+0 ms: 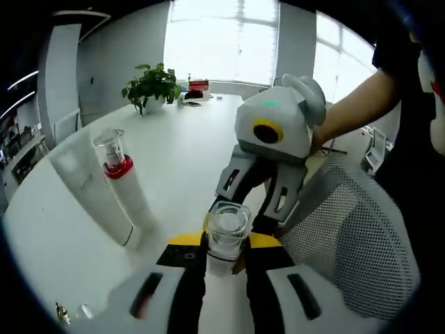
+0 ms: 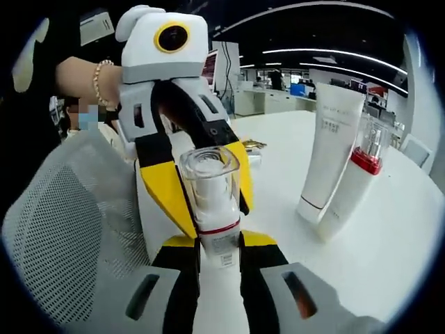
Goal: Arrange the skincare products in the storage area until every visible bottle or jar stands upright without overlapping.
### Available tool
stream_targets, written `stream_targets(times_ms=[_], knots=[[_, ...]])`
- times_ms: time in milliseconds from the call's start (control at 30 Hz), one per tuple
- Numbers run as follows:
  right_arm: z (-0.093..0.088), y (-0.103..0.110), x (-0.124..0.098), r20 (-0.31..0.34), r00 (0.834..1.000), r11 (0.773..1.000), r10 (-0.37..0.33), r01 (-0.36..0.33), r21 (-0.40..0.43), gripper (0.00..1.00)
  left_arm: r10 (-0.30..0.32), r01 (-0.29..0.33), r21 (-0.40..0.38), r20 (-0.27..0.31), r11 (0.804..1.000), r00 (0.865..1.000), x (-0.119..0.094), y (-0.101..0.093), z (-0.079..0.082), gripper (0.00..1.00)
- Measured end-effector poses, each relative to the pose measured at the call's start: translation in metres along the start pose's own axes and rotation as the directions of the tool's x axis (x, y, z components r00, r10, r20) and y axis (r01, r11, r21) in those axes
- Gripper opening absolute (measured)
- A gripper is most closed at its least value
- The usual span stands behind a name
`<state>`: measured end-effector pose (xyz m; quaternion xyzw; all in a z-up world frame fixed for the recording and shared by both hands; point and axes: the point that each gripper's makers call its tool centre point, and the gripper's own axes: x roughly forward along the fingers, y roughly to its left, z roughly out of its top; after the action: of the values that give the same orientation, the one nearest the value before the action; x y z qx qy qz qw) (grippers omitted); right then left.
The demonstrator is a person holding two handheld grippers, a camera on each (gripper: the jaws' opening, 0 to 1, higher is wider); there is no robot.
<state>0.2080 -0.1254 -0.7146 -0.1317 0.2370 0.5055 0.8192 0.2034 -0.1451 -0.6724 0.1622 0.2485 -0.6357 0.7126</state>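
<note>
We hold one clear-capped bottle (image 2: 211, 202) between both grippers: left gripper (image 1: 224, 268) and right gripper (image 2: 217, 259) each closed on it above the tabletop (image 1: 181, 160).

Wide bare white surface (image 1: 188, 153) lay open past the bottles, a tall white tube (image 2: 332, 149) and red-collared bottle (image 2: 353, 181) stood close together on one side, mesh chair (image 1: 348, 236) blocked the other side, potted plant (image 1: 151, 85) stood far back.

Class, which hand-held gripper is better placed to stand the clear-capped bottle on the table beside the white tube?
Right, probably. The right hand-held gripper grips the clear-capped bottle low on its body, with bare table beside the white tube ahead. The left hand-held gripper flanks the cap.
</note>
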Motion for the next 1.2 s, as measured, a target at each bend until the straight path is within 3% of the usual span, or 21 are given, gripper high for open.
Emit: stream_targets(times_ms=[567,1200], knots=[[-0.016,-0.021,0.001,-0.051,0.999,1.0,0.0,0.0,-0.015,0.21,0.011,-0.011,-0.019,-0.005,1.0,1.0,0.023,0.017,-0.001,0.15],[-0.012,-0.066,0.006,-0.006,1.0,0.999,-0.015,0.016,0.031,0.21,0.069,-0.067,-0.045,0.036,0.997,0.997,0.036,0.056,0.016,0.16]])
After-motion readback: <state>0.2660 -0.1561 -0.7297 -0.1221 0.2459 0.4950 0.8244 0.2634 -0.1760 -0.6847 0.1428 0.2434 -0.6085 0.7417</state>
